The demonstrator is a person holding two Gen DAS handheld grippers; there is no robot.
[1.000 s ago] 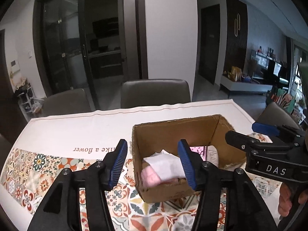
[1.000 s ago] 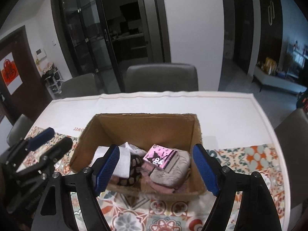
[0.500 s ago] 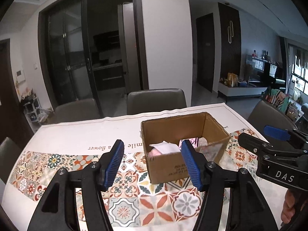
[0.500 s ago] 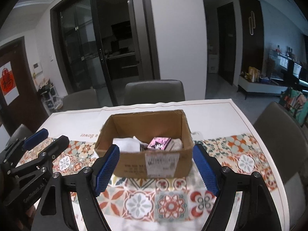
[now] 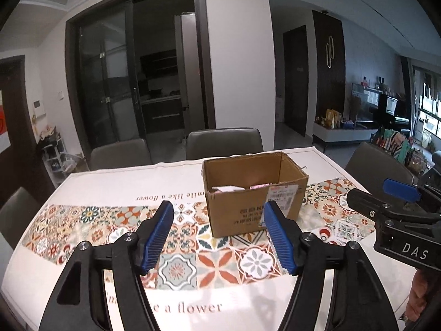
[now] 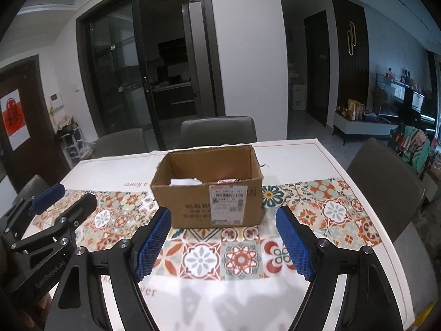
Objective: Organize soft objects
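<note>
An open cardboard box [image 5: 253, 195] [image 6: 212, 190] stands on the table's tiled cloth. White cloth [image 6: 184, 182] and a pink item [image 6: 228, 181] just show over its rim; the other contents are hidden. My left gripper [image 5: 220, 237] is open and empty, low over the table in front of the box. My right gripper [image 6: 226, 244] is open and empty, also in front of the box. Each gripper shows at the edge of the other's view: the right one [image 5: 397, 204], the left one [image 6: 52, 207].
The table [image 6: 308, 160] carries a white cloth with a band of patterned tiles. Grey chairs stand at the far side [image 6: 217, 131], at the left [image 5: 16, 215] and at the right [image 6: 386, 176]. Glass doors and a wall lie behind.
Both grippers have pulled back and down from above the box toward the table's near side. The box now looks smaller and is seen from the side. Both stay open.
</note>
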